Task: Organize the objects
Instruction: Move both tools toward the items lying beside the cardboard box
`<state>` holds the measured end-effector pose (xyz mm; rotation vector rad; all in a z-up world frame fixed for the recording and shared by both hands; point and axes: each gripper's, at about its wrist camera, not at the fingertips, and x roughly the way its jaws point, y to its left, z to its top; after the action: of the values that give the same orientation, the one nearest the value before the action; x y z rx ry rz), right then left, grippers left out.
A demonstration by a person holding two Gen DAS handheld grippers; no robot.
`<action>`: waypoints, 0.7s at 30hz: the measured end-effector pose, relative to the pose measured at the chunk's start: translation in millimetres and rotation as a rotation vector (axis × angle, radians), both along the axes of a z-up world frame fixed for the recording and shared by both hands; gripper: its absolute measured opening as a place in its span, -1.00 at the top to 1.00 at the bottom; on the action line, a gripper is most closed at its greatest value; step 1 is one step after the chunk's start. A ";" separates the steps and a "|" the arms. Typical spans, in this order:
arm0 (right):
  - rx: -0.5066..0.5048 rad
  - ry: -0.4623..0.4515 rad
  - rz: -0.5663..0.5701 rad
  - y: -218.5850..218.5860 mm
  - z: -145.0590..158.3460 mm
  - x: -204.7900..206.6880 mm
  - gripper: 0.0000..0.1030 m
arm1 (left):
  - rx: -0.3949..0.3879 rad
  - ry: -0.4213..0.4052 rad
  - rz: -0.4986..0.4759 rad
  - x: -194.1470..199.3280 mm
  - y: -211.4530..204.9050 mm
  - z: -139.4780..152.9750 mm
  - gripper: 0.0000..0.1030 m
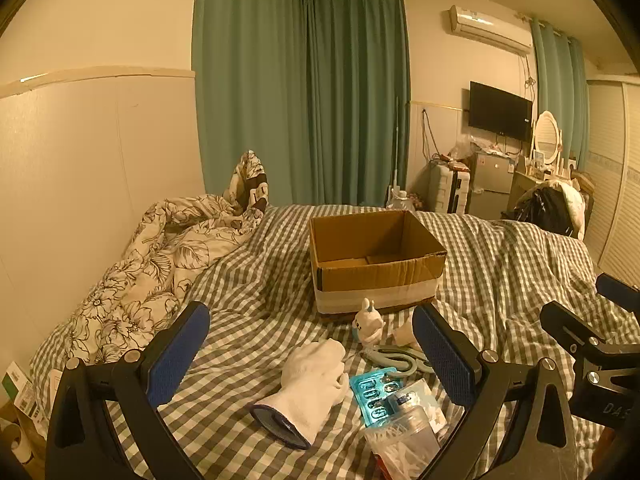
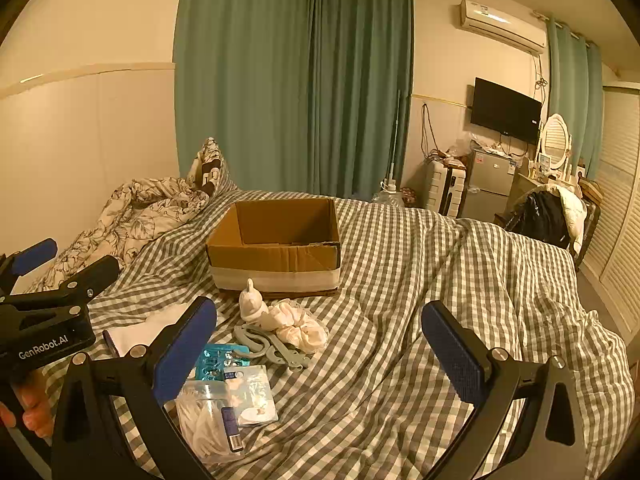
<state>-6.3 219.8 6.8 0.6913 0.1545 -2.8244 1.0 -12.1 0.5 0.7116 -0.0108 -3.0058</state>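
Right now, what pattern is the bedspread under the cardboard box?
Grey-and-white gingham check bedspread, clearest in the right wrist view.

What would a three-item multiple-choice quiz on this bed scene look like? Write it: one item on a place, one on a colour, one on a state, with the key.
1. Where does the cardboard box stand?
A. on the checked bedspread
B. on the floor
C. on the fridge

2. What colour are the curtains?
A. red
B. teal green
C. white

3. How is the box?
A. taped shut
B. open and full of clothes
C. open, nothing visible inside

Key: 1 A, since the checked cloth surrounds its base, beyond the white glove and scissors. 2 B, as both views show teal green folds. 3 C, as only its bare cardboard bottom shows. Both the left gripper and right gripper are open and hold nothing.
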 end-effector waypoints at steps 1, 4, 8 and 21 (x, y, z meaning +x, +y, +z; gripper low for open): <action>0.000 0.001 0.001 -0.2 -0.4 0.5 -0.99 | 0.000 -0.002 -0.001 0.1 0.3 -0.4 -1.00; 0.001 0.002 0.001 -0.7 -0.1 1.1 -0.99 | -0.001 -0.003 -0.001 1.0 0.6 -0.6 -1.00; 0.001 0.001 0.002 -0.6 -0.3 0.9 -0.99 | -0.001 -0.005 -0.001 0.8 0.7 -0.7 -1.00; 0.012 0.004 0.012 -5.9 1.1 4.0 -0.99 | -0.001 -0.005 -0.005 2.4 1.6 -3.5 -1.00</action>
<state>-2.3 213.9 7.9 0.6857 0.1765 -2.8158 3.3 -10.5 -3.0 0.7202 -0.0135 -3.0085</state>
